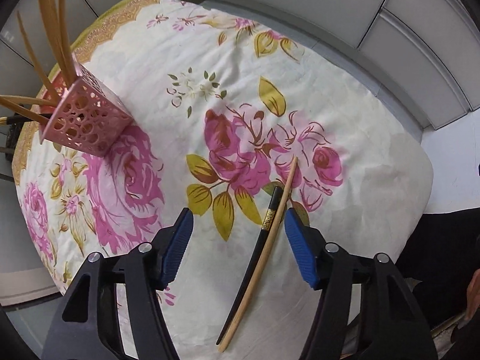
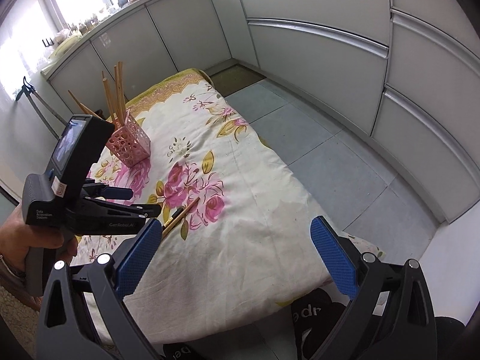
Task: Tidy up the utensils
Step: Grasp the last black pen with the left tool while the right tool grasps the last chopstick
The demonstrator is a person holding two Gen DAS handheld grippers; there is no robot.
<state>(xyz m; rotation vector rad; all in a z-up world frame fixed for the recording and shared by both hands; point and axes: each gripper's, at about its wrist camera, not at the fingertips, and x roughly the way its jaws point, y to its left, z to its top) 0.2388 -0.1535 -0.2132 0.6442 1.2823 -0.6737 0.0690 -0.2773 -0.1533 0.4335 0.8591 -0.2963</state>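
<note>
Two loose chopsticks lie side by side on the floral cloth [image 1: 186, 45]: a black chopstick [image 1: 257, 252] with a gold band and a plain wooden chopstick [image 1: 271, 225]. My left gripper [image 1: 238, 219] points down over them, open, both sticks between its blue pads [image 1: 177, 246] and close to the right one, untouched. The right wrist view shows the left gripper [image 2: 147, 201] above the wooden chopstick [image 2: 188, 207]. A pink perforated holder [image 1: 87, 123] [image 2: 132, 147] stands at the cloth's far left, with several wooden chopsticks [image 2: 118, 90] in it. My right gripper [image 2: 237, 225] hovers open and empty.
Grey cabinet fronts [image 2: 315, 45] surround the low cloth-covered table [image 2: 255, 240], with tiled floor [image 2: 330, 150] to its right. Black slippers [image 2: 312, 309] sit at the table's near edge. A person's hand [image 2: 18, 240] holds the left gripper's handle. A cluttered counter [image 2: 90, 24] runs along the back.
</note>
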